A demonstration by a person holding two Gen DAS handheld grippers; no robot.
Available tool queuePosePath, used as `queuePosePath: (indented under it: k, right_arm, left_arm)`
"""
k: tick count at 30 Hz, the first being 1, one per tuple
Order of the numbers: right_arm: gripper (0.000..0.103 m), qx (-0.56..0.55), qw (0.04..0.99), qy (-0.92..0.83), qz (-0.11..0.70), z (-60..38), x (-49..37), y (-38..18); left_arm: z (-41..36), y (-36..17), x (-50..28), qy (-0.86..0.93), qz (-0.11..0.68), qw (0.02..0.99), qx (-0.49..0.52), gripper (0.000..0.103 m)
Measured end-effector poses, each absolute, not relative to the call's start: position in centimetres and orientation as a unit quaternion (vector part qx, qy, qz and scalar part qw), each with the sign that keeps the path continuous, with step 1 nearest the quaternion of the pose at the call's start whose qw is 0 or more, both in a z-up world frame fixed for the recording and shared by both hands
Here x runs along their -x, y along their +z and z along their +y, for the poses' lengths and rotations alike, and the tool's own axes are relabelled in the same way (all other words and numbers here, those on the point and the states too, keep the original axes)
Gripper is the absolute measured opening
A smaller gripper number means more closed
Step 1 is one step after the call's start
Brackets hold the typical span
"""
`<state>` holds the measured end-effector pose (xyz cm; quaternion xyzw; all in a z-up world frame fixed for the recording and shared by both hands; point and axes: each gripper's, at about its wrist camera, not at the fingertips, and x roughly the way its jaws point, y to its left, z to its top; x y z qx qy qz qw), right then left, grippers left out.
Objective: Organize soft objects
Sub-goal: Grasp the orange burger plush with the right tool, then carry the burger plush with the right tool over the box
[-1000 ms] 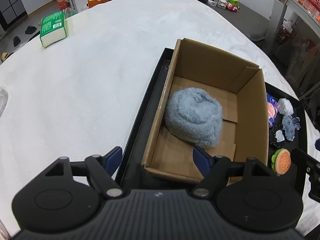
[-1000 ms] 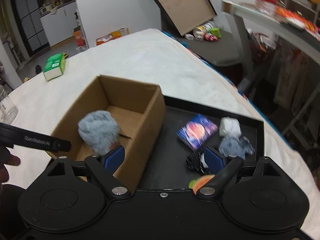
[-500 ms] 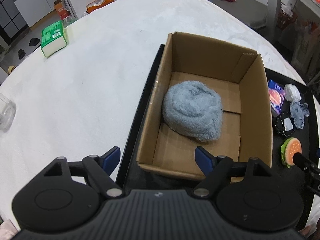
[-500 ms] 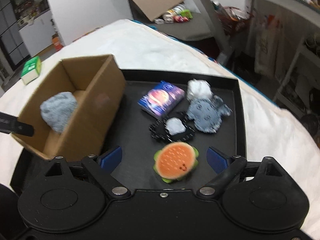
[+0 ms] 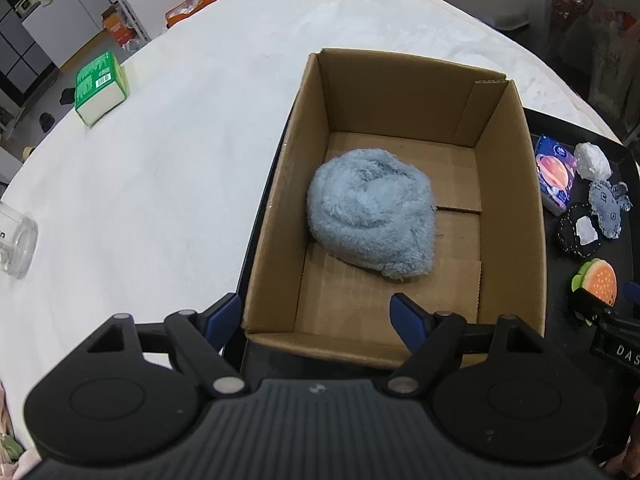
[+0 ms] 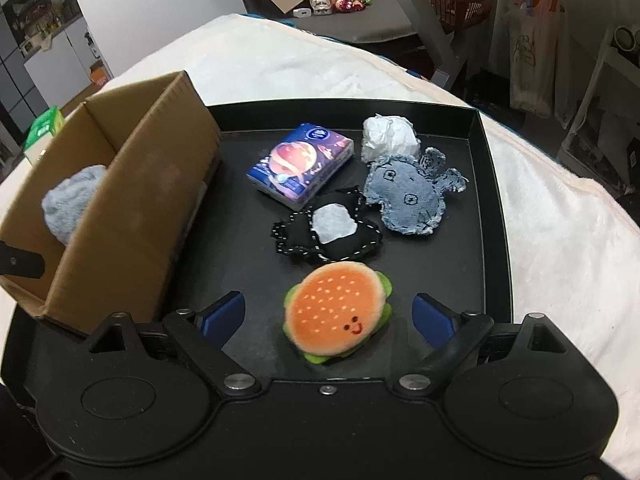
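A fluffy blue cloth ball [image 5: 372,216] lies inside the open cardboard box [image 5: 512,240]. My left gripper [image 5: 316,312] hovers open over the box's near edge with nothing between its fingers. Beside the box, on the black tray [image 6: 492,200], sit an orange burger plush [image 6: 336,312], a black stitched plush with a white patch [image 6: 332,232], a denim plush [image 6: 408,200], a crumpled white ball [image 6: 390,136] and a purple tissue pack [image 6: 300,164]. My right gripper [image 6: 328,314] is low over the tray, its jaws closing. The burger plush lies between its fingers, clear of both pads.
The tray and box rest on a white fluffy cover [image 5: 160,180]. A green carton [image 5: 100,88] stands at the far left and a clear jar [image 5: 12,244] at the left edge. Shelves, bags and floor clutter lie beyond the bed's right side.
My right gripper has swung from over the box's wall to the tray and sunk, so the burger plush now lies between its fingers. My left gripper drifted slightly over the box.
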<state>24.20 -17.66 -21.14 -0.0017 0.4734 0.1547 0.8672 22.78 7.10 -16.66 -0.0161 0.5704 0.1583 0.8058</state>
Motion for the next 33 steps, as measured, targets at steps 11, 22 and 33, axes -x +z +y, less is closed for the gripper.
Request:
queuePosePath:
  k: [11,22,33]
  right_arm:
    - [0.046,0.002,0.863,0.126,0.489,-18.9,-24.8,-21.9]
    - [0.033,-0.007,0.866,0.133,0.481,-19.2,-24.4,-21.2]
    - [0.031,-0.036,0.880,0.148,0.449,-19.9,-23.6,-18.6]
  left_arm:
    - [6.1,-17.1,-23.4,0.162,0.577,0.801,-0.001,0.083]
    - [6.5,-16.6,-23.0,0.164,0.572,0.804,0.005,0.083]
    - [8.0,-15.8,-21.8,0.171,0.558,0.812,0.024,0.083]
